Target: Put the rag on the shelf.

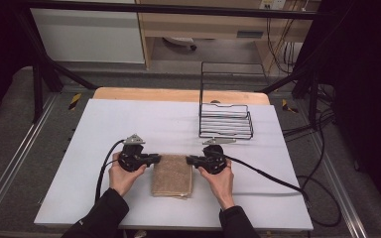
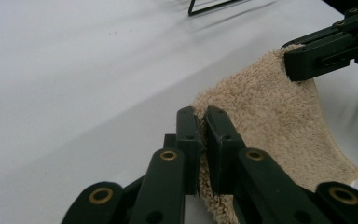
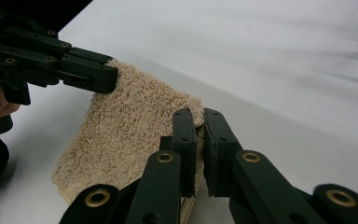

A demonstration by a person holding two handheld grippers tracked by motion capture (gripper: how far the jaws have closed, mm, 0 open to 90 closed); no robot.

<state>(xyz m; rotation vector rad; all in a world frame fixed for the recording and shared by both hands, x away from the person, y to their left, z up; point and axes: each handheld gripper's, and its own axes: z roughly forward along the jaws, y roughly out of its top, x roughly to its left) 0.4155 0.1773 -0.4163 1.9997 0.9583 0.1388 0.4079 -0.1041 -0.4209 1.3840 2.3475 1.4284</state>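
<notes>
A towel is pinched at two corners on a white table.

From the high view, the whole table (image 1: 129,124) is seen, with a wire basket (image 1: 226,121) standing well behind the tan towel (image 1: 172,174). The towel's far corners are raised a little off the table. Up close, the left gripper (image 2: 203,122) is seen clamped on one corner, and the right gripper (image 3: 199,123) is seen clamped on the other.
</notes>
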